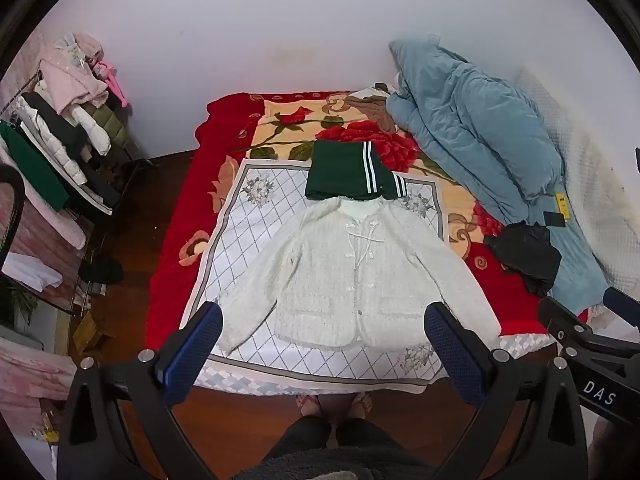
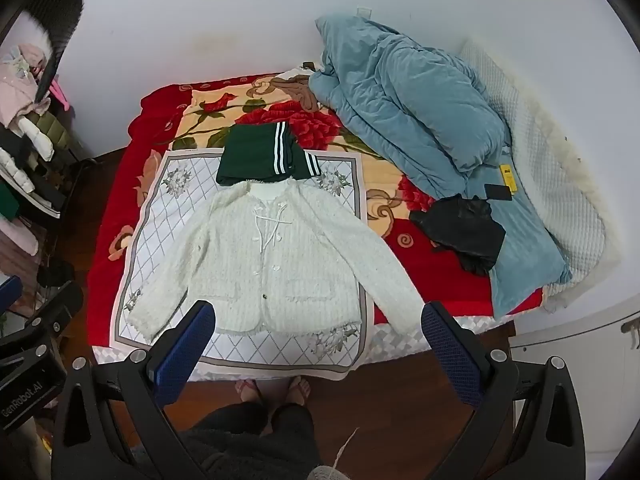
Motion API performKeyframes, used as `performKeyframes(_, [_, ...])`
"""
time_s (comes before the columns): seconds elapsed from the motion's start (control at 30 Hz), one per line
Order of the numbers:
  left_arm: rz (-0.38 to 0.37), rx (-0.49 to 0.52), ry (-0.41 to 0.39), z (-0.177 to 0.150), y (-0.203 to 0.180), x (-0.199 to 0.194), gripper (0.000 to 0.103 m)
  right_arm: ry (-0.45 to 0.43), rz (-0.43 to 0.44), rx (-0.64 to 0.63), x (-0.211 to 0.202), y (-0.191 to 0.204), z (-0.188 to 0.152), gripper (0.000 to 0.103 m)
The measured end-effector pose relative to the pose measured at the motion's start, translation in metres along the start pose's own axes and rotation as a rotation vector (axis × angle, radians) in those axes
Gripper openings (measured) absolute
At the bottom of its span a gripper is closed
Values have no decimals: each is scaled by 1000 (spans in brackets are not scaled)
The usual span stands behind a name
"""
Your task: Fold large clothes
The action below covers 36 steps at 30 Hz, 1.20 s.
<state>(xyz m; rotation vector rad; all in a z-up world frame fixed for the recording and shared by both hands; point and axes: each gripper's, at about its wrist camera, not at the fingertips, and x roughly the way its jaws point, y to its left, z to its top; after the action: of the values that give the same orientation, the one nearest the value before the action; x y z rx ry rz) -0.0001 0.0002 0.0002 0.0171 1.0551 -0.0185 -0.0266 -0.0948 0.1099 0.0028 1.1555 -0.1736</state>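
Left wrist view: left gripper (image 1: 323,334) jaws wide apart, empty, above near edge of bed (image 1: 172,216). Right gripper (image 2: 318,332) likewise spread, empty. White cardigan (image 1: 348,272) flat, sleeves out, on patterned cloth (image 1: 256,216) at near edge. Fold seemingly not begun; next move likely pinching sleeve or hem. Readable: "DAS", "GenRobot.AI" on gripper bodies.

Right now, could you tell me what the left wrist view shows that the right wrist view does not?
Only the left wrist view shows the left gripper, open above the bed's near edge, and the full rack of hanging clothes at the left. Only the right wrist view shows the right gripper, also open, and a white cabinet at the right beside the bed. Both show the white cardigan spread flat on the diamond-pattern cloth, the folded green striped garment above its collar, the blue quilt and a black garment.
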Motion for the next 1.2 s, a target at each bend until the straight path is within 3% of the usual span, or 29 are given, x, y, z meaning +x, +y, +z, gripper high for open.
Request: performKeyframes(1.2, [2, 0, -9, 0, 0, 0, 103, -17, 2, -4, -11, -5, 3, 103])
